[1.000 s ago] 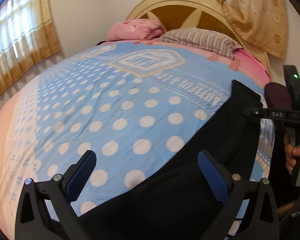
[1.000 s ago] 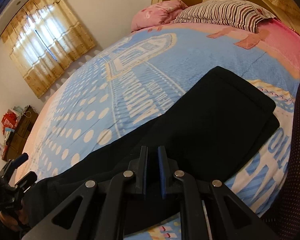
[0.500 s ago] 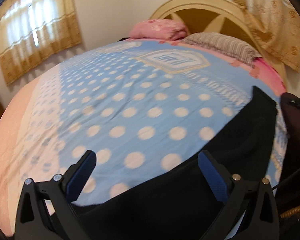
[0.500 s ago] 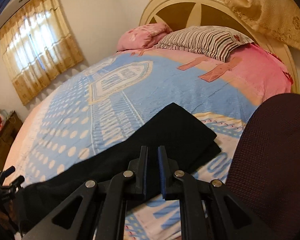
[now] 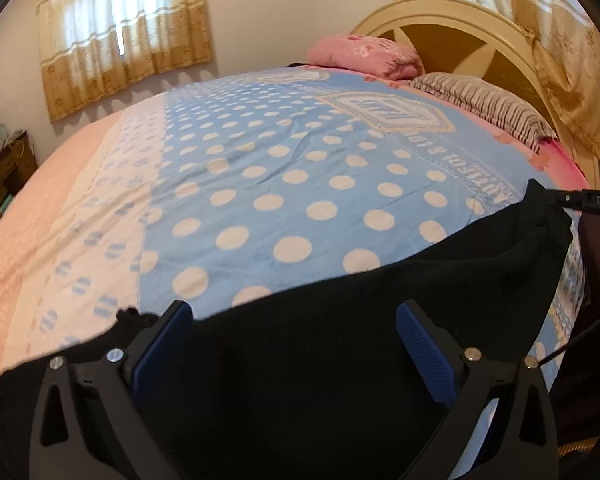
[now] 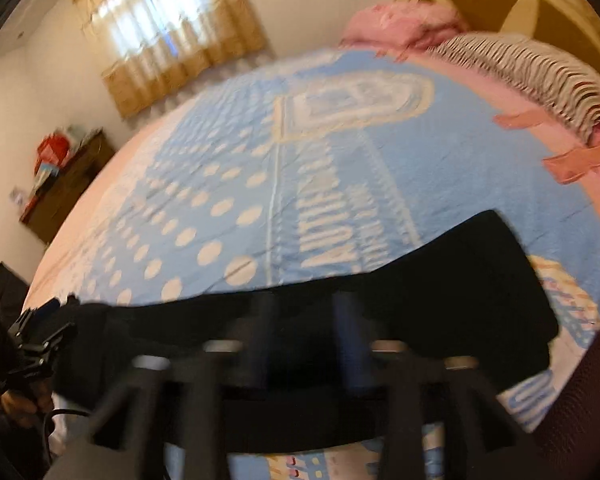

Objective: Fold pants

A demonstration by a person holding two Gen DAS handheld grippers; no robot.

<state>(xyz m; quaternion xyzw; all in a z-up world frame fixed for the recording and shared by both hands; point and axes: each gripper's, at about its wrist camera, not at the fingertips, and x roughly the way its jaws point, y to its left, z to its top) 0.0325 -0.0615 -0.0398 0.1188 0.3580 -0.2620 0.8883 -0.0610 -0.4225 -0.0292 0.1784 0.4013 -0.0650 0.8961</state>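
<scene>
You are working over the black pants (image 5: 380, 320), which are lying stretched along the near edge of the bed (image 5: 260, 200), on the blue dotted bedspread (image 5: 284, 168). The lengthwise layout is keeping both ends within reach of one tool each, which suits a fold that brings one end over the other.

You are holding the left gripper (image 5: 294, 344) with its fingers spread wide, low over the dark fabric and gripping nothing. The spread fingers are bracketing the cloth edge, probably in readiness to pinch it.

You are holding the right gripper (image 6: 306, 344) above the middle of the pants. The right view is motion-blurred; its fingers (image 6: 260, 344) are standing with a visible gap between them, so they are reading as released, with nothing seized.

Compared with half a second ago, the right fingers, then pressed nearly together, are now parted. The right camera is sitting lower and nearer to the cloth, and the maroon chair back (image 6: 592, 380) is filling less of its view. The left camera is tilting down, so the pants are now covering the space between its fingers, whose spread is unchanged
</scene>
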